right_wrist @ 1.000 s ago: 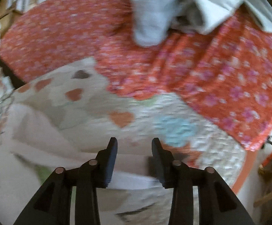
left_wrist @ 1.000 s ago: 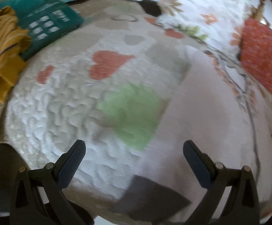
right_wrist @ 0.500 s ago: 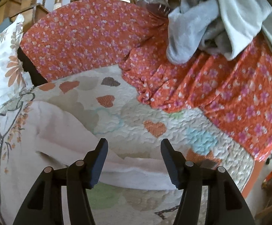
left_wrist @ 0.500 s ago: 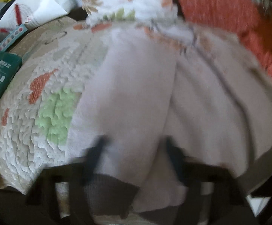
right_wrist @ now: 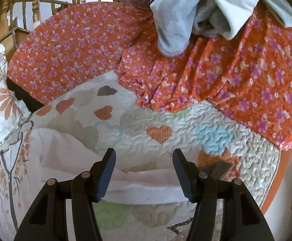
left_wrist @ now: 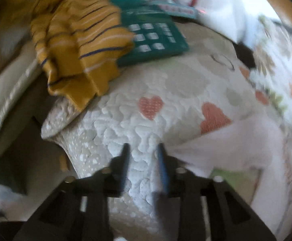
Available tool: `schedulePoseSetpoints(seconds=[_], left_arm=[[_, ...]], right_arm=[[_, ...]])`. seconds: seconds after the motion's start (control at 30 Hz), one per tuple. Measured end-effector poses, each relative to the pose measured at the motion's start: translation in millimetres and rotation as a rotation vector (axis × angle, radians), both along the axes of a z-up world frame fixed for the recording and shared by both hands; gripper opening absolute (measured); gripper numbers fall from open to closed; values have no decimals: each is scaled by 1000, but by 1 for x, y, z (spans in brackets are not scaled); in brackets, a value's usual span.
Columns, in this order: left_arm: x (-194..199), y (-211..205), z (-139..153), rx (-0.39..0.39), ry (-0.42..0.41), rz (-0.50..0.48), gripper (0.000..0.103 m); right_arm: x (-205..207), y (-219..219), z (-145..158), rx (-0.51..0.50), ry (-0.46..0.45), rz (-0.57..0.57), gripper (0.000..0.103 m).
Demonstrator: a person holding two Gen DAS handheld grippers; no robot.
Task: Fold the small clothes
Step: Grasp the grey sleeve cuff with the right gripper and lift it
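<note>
The pale pink garment [right_wrist: 69, 156] lies spread on the heart-print quilt [right_wrist: 186, 120], partly folded, with a doubled edge running straight across under the right gripper [right_wrist: 144, 170]. That gripper's jaws stand apart over the fold and nothing is pinched between them; the cloth lies flat beneath and behind the fingertips.

In the blurred left wrist view the left gripper [left_wrist: 143, 164] has its jaws narrow and closing. Only quilt [left_wrist: 125, 116] shows between the fingers; the pink garment [left_wrist: 226, 144] starts just beside the right-hand finger and stretches away to that side. Whether a thin edge is caught at the tip cannot be told through the blur.

The step in hand looks like taking the garment's near edge for the next fold. To do it well, the left gripper should make sure of a real bite on cloth, and not on the quilt's puffy stitching, before pulling. The right gripper should stay over the existing fold and pin it, or take the matching corner, so that the edge travels square. Both corners should then lift together and low, and land on the far edge.

Ahead and to the left of the left gripper a mustard striped garment [left_wrist: 79, 46] and a teal one [left_wrist: 156, 38] wait. An orange floral sheet [right_wrist: 246, 80] lies beyond the right gripper.
</note>
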State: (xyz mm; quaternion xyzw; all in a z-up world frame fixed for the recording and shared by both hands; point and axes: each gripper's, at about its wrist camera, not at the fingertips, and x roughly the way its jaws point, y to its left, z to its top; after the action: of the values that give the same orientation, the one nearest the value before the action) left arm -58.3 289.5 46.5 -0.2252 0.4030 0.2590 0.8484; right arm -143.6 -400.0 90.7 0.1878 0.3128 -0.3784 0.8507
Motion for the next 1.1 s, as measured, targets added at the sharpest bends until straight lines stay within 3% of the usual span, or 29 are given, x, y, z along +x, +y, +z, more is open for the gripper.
schedulePoseSetpoints(seconds=[0.07, 0.27, 0.5, 0.7, 0.83, 0.97, 1.1], left_arm=[[-2, -11, 4, -8, -25, -40, 43], [9, -82, 15, 67, -47, -294, 57], [19, -158, 18, 67, -54, -508, 67], [19, -187, 14, 58, -43, -583, 68], [22, -199, 7, 29, -14, -609, 68], [23, -211, 2, 24, 5, -630, 68], [22, -221, 0, 22, 12, -648, 68]], right_arm=[[2, 2, -1, 11, -1, 12, 63], [-2, 1, 2, 35, -30, 37, 63], [-34, -42, -11, 164, -61, -75, 65], [-71, -79, -24, 209, -57, -189, 68], [-80, -94, -37, 274, -21, -189, 71], [-76, -102, -61, 357, 84, -193, 71], [-76, -105, -62, 350, 96, -201, 68]])
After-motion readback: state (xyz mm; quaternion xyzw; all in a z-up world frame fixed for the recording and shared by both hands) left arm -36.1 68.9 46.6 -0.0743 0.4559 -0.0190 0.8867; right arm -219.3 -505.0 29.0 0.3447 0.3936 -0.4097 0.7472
